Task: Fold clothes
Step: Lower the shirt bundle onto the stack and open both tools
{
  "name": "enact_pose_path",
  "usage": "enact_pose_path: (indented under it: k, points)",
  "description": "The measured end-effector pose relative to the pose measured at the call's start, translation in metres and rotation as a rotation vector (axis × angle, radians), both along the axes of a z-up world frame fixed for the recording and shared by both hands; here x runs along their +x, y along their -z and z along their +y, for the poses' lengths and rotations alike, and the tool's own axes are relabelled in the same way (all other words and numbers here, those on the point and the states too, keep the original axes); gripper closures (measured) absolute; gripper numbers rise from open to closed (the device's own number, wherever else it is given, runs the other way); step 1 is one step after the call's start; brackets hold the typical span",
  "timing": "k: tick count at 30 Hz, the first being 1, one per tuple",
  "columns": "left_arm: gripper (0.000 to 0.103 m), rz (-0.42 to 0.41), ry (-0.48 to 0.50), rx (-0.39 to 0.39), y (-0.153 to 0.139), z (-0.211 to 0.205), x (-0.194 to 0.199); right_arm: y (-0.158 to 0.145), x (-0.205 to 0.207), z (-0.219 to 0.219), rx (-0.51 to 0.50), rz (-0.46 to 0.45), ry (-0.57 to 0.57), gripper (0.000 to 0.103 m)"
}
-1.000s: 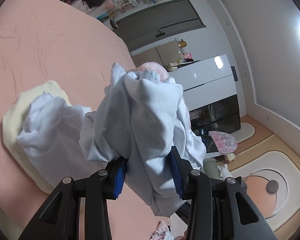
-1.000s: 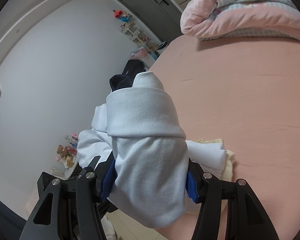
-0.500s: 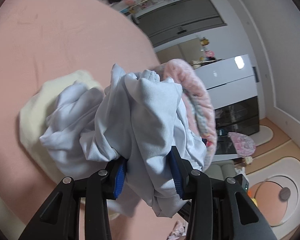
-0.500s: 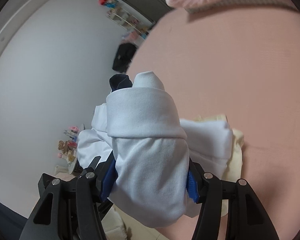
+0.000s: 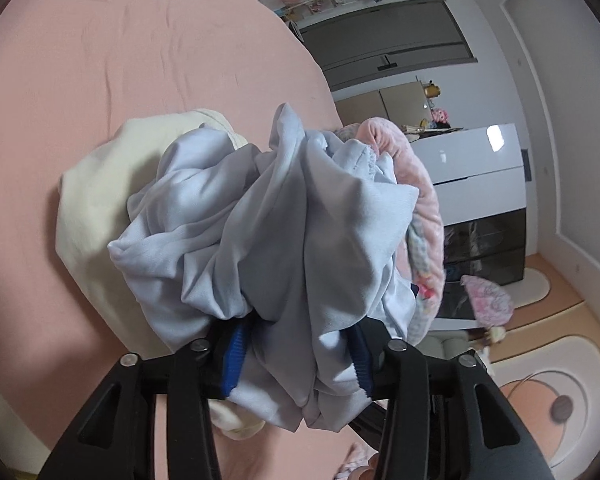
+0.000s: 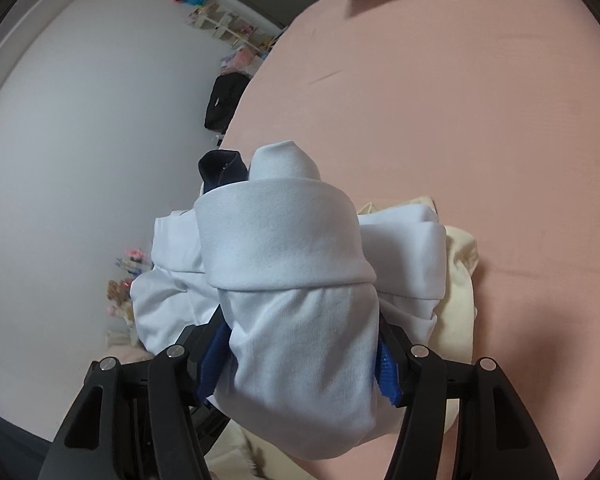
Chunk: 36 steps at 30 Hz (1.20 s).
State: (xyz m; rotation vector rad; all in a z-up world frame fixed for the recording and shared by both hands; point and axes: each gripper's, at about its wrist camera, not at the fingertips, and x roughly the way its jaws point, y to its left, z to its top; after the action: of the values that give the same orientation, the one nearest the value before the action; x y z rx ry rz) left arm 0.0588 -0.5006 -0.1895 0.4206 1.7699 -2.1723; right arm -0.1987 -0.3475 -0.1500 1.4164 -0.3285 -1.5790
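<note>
Pale blue garment bunched mid-frame, over a cream garment on the pink bed sheet. Left gripper opening, blue pads against the cloth between them. Right gripper likewise widening, a folded bundle of it filling the gap.

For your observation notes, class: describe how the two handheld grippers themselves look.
Both match. The left gripper and the right gripper each have two black angular fingers with triangular cut-outs, silver round screw heads at the joints, and ridged blue pads on the inner faces. No cables or markings show.
</note>
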Motion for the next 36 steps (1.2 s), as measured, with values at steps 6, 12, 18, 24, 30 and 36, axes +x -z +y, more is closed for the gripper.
enact_pose_path:
  k: [6,12,18,24,30,36]
  points:
    - [0.047,-0.113,0.017,-0.070,-0.019,0.001,0.001,-0.011,0.006,0.003,0.015,0.046,0.015,0.027]
    - [0.037,-0.208,0.006,-0.203,-0.055,0.002,0.019,-0.024,0.005,0.031,-0.006,0.056,0.116,0.023]
    - [0.024,-0.259,0.017,-0.288,-0.088,-0.015,0.032,-0.024,-0.009,0.057,-0.083,0.015,0.215,0.022]
    - [0.021,-0.380,0.077,-0.451,-0.120,-0.035,-0.007,-0.032,-0.006,0.035,-0.066,0.099,0.158,0.022]
    - [0.021,-0.451,0.199,-0.500,-0.123,-0.049,-0.058,-0.033,0.000,0.028,0.021,0.193,0.112,0.022]
    - [0.021,-0.553,0.291,-0.479,-0.097,-0.055,-0.100,-0.034,-0.009,0.021,0.008,0.164,0.126,0.022]
